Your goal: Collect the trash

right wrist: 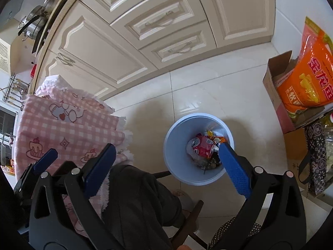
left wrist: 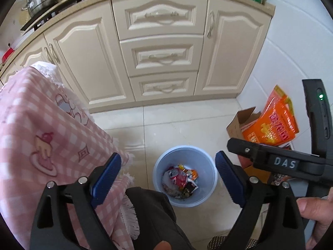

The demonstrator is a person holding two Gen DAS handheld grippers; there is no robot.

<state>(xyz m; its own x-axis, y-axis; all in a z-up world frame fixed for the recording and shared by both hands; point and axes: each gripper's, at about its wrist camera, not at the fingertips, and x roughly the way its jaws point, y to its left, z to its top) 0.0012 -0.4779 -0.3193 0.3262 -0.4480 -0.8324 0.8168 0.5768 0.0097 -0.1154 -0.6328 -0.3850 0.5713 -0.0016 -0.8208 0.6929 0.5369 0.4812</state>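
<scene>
Left wrist view: I saw left gripper point(left wrist: 168, 176) wide open, nothing held, hanging above pale blue bin point(left wrist: 210, 184) on floor tiles; wrappers point(left wrist: 182, 178) lay inside. Pink checked cloth point(left wrist: 41, 129) at left.

Right wrist view: I saw right gripper point(right wrist: 166, 162) spread wide, empty, over same bin point(right wrist: 177, 145); orange bag point(right wrist: 308, 77) in cardboard box point(right wrist: 270, 87) beyond.

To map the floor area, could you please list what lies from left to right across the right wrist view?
Pink cloth → blue bin with wrappers → cardboard box → orange bag. Both grippers are open.
</scene>
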